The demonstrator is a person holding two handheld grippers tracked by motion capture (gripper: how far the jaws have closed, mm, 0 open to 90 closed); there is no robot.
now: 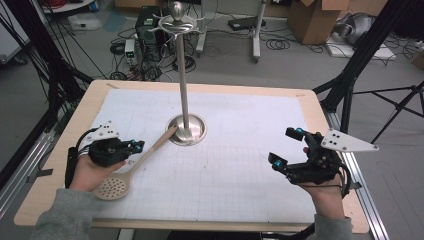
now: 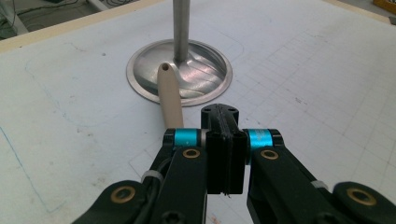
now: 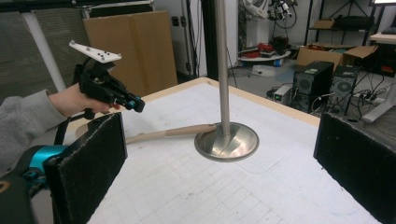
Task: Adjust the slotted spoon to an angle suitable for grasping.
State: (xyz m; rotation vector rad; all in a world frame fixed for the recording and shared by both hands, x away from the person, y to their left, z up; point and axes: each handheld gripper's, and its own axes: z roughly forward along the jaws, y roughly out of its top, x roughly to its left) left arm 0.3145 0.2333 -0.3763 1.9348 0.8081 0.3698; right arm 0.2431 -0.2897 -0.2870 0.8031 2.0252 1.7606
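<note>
Left gripper (image 1: 136, 145) at 8 o'clock on the bench (image 1: 60, 150), jaws pressed together with nothing between them; in the left gripper view the pads meet flat. It sits just above the handle of a beige slotted spoon (image 1: 131, 167), and the handle passes under and to the left of the closed tips (image 2: 224, 122); cannot tell if they touch it.

The spoon lies flat on the white grid mat (image 1: 240, 165). Its perforated bowl is at 7 o'clock by the left hand (image 1: 89, 172), and the handle runs up toward centre. The handle end with its hang hole (image 2: 164, 68) rests on the rim of the steel stand base (image 1: 187, 129).

The utensil stand pole (image 1: 183, 75) is upright at mat centre, with a hook crown and ball finial on top (image 1: 177, 20).

Right gripper (image 1: 285, 147) at 4 o'clock, held in the right hand (image 1: 327, 195) above the mat, jaws spread wide and empty. In its own view the two pads (image 3: 88, 163) frame the stand base (image 3: 227, 142), well apart from it.
</note>
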